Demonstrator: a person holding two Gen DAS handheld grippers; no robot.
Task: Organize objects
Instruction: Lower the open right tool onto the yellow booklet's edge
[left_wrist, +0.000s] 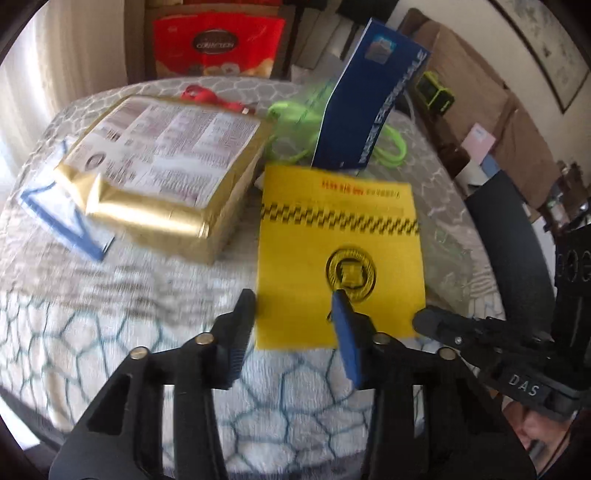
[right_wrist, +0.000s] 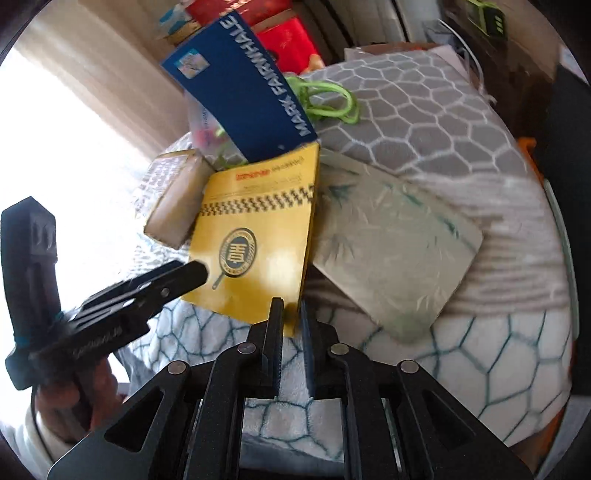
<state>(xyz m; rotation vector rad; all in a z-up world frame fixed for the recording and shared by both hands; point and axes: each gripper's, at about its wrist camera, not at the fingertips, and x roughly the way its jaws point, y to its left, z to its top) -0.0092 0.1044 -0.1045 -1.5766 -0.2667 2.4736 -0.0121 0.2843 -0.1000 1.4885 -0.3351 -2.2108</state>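
A yellow booklet (left_wrist: 340, 236) with a round emblem lies flat on a honeycomb-patterned blanket (left_wrist: 110, 332). My left gripper (left_wrist: 291, 302) stands open over its near left corner, one finger on the blanket, the other above the yellow cover. In the right wrist view my right gripper (right_wrist: 290, 308) has its jaws nearly together on the near right corner of the booklet (right_wrist: 258, 229), the yellow edge showing between them. The left gripper (right_wrist: 197, 273) reaches in from the left there. The right gripper (left_wrist: 424, 319) shows at the booklet's right corner in the left wrist view.
A gold box (left_wrist: 159, 170) lies left of the booklet, with a blue-and-white packet (left_wrist: 62, 214) beside it. A blue book (left_wrist: 369, 103) leans up behind, by a green cord (left_wrist: 291, 122). A pale grey-green pad (right_wrist: 395, 251) lies right of the booklet. A red box (left_wrist: 218, 44) stands at the back.
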